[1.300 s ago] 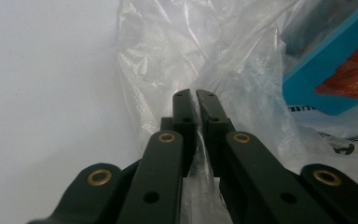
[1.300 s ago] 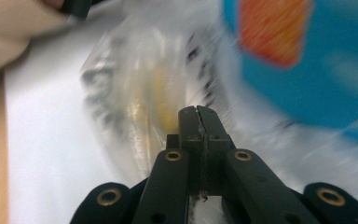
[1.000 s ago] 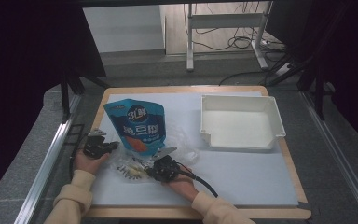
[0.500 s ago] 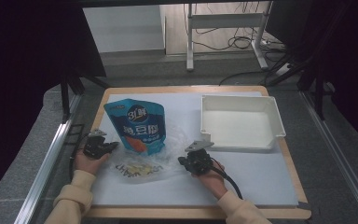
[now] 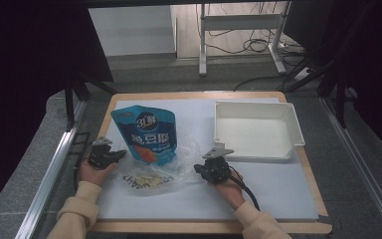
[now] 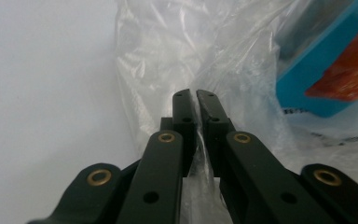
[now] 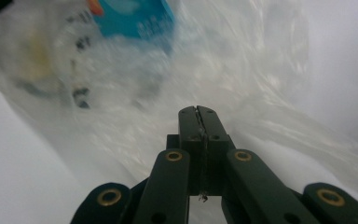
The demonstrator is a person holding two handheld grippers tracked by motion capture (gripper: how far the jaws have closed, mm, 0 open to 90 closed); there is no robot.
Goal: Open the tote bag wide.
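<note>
A clear plastic bag [image 5: 171, 167] lies crumpled on the white mat, with yellowish contents and dark print near its front. A blue snack pouch [image 5: 145, 133] rests on the bag's far left part. My left gripper [image 5: 119, 154] is at the bag's left edge. In the left gripper view it [image 6: 195, 93] is shut on a fold of the bag [image 6: 168, 56], beside the blue pouch [image 6: 326, 70]. My right gripper [image 5: 200, 169] is at the bag's right edge. Its jaws [image 7: 196, 110] are pressed together, apparently pinching the film [image 7: 242, 60], which runs taut away from them.
A white tray [image 5: 293, 124] stands at the back right of the mat, just beyond my right gripper. The wooden table edge [image 5: 204, 226] runs along the front. A metal rail [image 5: 54, 164] borders the left side.
My right gripper has moved to the right, away from the left one, and the bag's right side has been drawn out with it. The left gripper has stayed in place.
</note>
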